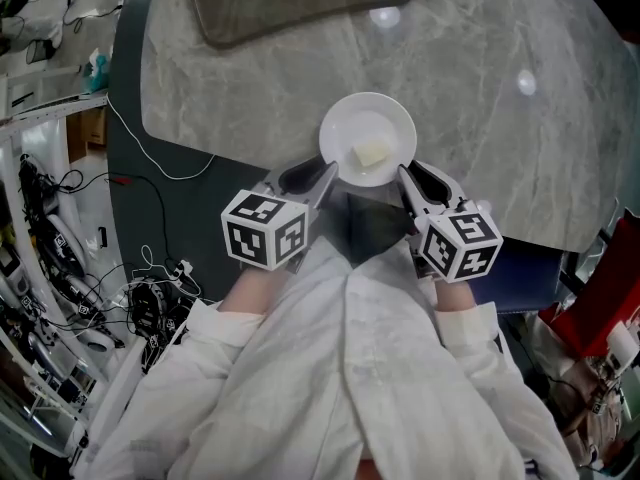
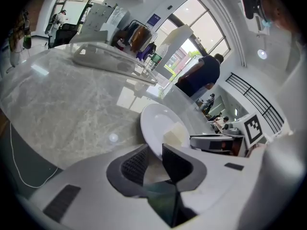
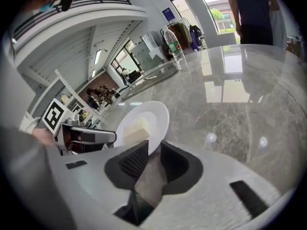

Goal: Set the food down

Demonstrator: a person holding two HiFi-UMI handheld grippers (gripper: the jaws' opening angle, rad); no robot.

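- Plate [image 1: 338,118] is small, round and white. It sits at the near edge of the grey marble table [image 1: 480,98], straight in front of the person.
- Food [image 1: 371,154] is one pale yellowish block on the plate, a bit toward the person's side of centre.
- Left gripper [image 1: 325,176] is clamped on the plate's near-left rim. In the left gripper view, the rim [image 2: 152,128] runs between the two ribbed pads, with the gripper [image 2: 154,155] closed onto it.
- Right gripper [image 1: 408,178] is clamped on the near-right rim. In the right gripper view, the plate edge [image 3: 156,116] is pinched between the pads of the gripper [image 3: 153,155].
- The block shows just past the jaws in both gripper views [image 2: 175,134] [image 3: 136,128]. Neither gripper touches it.
- Can't tell whether the plate rests on the table or is held just above it.
- Each gripper sees the other one across the plate.
- Both grippers angle down and inward, with the marker cubes [image 1: 265,230] [image 1: 460,240] facing up toward the head camera.
- White sleeves [image 1: 350,368] fill the bottom of the head view.
- A clear tray [image 1: 300,3] sits at the far side of the table, well apart from the plate.
- Cables [image 1: 60,268] lie tangled on the floor to the left.
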